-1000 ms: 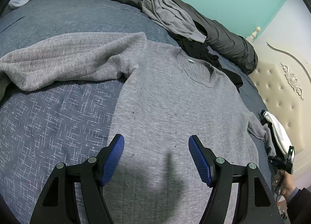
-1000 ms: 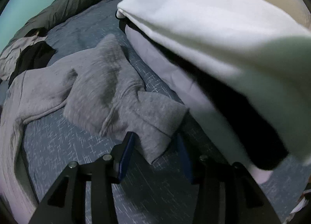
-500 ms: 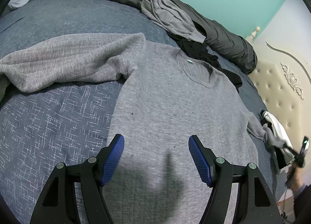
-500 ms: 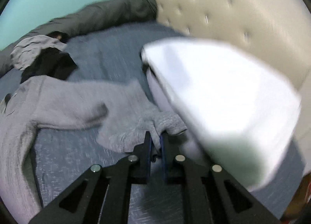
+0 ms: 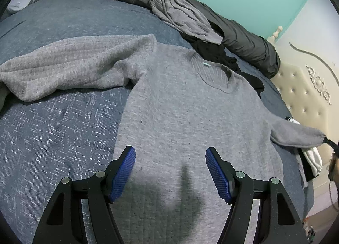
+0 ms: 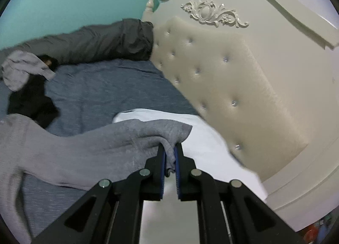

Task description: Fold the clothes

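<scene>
A grey long-sleeved sweater (image 5: 186,112) lies spread on the blue bed cover (image 5: 53,129), collar toward the far side. Its left sleeve (image 5: 63,68) lies bunched to the left. My left gripper (image 5: 170,169) hovers open over the sweater's lower body, nothing between its blue pads. In the right wrist view my right gripper (image 6: 170,155) is shut on the cuff of the sweater's right sleeve (image 6: 95,144), which is lifted off the bed and stretches back to the left. The same raised sleeve (image 5: 296,135) shows at the right edge of the left wrist view.
A white folded garment (image 6: 207,135) lies under the lifted sleeve by the cream tufted headboard (image 6: 228,87). A dark grey rolled duvet (image 5: 243,38), a grey garment (image 5: 184,17) and a black garment (image 5: 220,53) lie along the far side by the teal wall.
My right gripper closed on the right sleeve's cuff and rose, lifting the sleeve off the bed. The left gripper stayed still and open.
</scene>
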The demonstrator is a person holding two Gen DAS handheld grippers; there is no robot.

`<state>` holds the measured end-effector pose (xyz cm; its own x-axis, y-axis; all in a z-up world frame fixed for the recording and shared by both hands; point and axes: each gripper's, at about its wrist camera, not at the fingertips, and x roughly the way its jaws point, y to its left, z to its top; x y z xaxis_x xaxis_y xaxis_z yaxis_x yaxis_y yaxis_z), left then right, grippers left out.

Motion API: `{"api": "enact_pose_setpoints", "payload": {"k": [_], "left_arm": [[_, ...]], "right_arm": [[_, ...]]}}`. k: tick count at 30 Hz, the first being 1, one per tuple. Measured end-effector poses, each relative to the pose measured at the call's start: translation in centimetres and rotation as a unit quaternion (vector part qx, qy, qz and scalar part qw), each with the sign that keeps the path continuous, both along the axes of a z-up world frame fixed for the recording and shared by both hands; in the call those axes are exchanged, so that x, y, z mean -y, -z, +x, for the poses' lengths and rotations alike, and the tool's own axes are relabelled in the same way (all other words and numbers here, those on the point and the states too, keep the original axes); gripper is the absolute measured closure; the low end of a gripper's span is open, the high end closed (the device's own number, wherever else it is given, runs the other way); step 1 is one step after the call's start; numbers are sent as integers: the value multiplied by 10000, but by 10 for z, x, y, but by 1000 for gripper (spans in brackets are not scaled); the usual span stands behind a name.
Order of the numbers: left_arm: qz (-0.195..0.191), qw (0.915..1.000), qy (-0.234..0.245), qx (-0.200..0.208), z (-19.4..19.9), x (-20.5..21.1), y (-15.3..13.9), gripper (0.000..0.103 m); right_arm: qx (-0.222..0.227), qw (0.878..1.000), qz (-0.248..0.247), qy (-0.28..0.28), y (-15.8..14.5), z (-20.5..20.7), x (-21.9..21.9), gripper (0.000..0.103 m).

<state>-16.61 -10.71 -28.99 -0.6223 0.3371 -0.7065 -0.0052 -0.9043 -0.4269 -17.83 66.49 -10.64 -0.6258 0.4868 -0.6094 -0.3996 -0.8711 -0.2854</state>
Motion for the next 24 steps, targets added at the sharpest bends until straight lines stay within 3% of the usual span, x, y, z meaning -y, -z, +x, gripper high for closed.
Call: {"api": "enact_pose_setpoints", "payload": {"k": [10,15,19,24], "left_arm": [[-103,9999,8,47,-3,-2,4,30],[-171,9998,50,100,-6,-7,8,30],[-181,9998,60,100,-6,-9,8,30],[-116,9999,56,63,-4,-7,4,30]], "right_arm": [[340,9962,-462,655,19,-22,-57,96],[761,9888,-950,867,47,-35,-77,95],[669,9885,-1041,871,51,-33,-79,91],[285,9883,-994,1124,30,-13,-77,88]]}}
